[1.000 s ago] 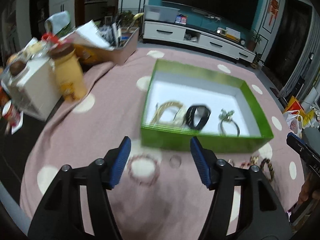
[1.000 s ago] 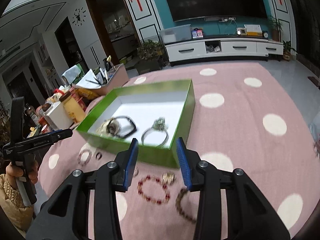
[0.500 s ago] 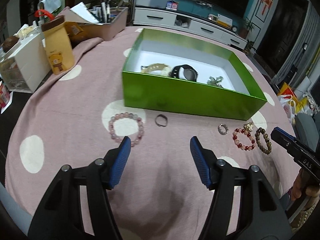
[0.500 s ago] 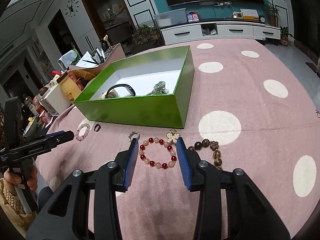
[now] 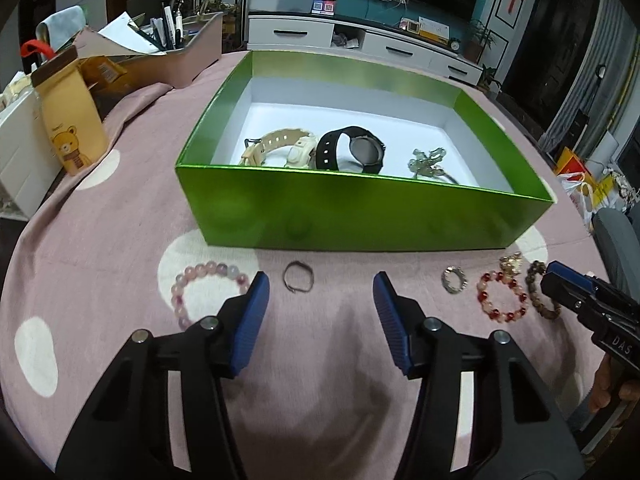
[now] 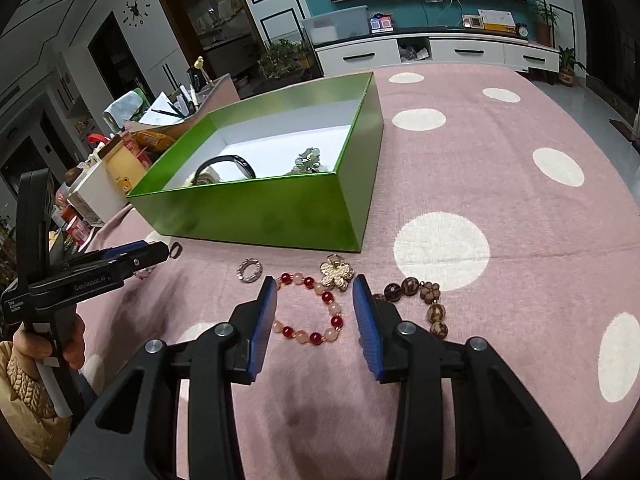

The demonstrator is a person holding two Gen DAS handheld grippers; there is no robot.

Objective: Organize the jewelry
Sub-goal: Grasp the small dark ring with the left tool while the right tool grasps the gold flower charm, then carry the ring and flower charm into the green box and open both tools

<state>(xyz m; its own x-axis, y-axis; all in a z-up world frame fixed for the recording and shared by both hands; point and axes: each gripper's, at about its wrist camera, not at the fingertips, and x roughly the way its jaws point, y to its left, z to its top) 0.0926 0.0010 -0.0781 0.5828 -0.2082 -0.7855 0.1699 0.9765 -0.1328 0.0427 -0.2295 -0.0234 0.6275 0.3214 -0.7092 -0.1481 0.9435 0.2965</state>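
Even indoor lighting is noted; soft claw shadows are cast on the counter (image 5: 120, 240). Strong fisheye bending and dark vignetting are observed at edges.

clear: bare pink cloth (image 6: 500, 184) right of your green box (image 6: 280, 216) | blocked: clutter (image 5: 72, 120) left | box top open

Both grippers are lower than before. Left gripper (image 5: 320, 312) sits nearer the ring (image 5: 298, 277), its jaws just narrowed, nothing between. Right gripper (image 6: 314, 312) now straddles the red bracelet (image 6: 310, 308).
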